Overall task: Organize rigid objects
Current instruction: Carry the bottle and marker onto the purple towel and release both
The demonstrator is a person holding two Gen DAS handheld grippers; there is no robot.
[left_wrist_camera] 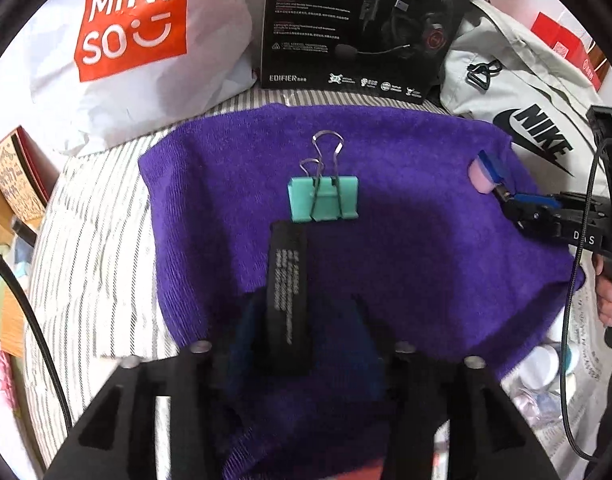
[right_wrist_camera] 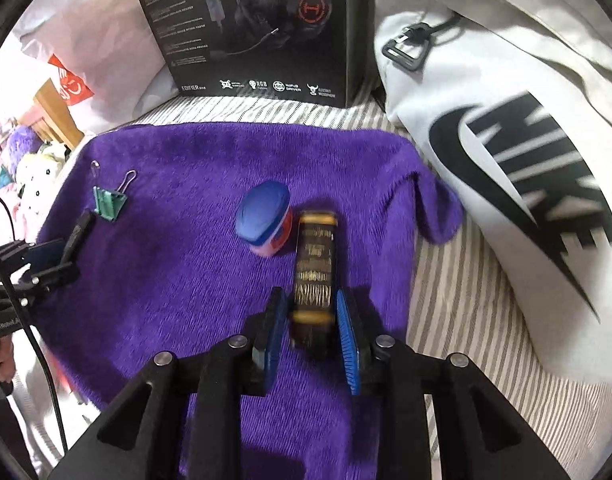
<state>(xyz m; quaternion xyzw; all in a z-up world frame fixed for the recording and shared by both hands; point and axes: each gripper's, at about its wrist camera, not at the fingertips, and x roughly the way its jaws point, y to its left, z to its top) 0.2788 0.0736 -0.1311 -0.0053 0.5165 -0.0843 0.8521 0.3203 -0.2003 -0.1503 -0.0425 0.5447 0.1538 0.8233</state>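
Dark oblong box with gold lettering [right_wrist_camera: 313,276] on purple fleece cloth [right_wrist_camera: 178,264], long axis pointing away from right gripper [right_wrist_camera: 312,334]; pads straddle near end, contact unclear. Left gripper [left_wrist_camera: 302,344] grasps black printed strap [left_wrist_camera: 287,292].

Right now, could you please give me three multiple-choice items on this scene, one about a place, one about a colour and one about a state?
1. Where does the binder clip lie?
A. On the purple towel
B. On top of the headset box
C. Inside the white bag

2. What colour is the cap of the small jar?
A. Green
B. Blue
C. Yellow

3. What is the state of the right gripper?
A. Wide open, well clear of everything
B. Shut on the binder clip
C. Its blue pads flank the dark gold-printed tube

Answers:
1 A, the teal clip rests on the purple cloth, in front of the black headset box.
2 B, the right wrist view shows a blue cap on a pinkish body.
3 C, the tube's near end sits between the two pads.
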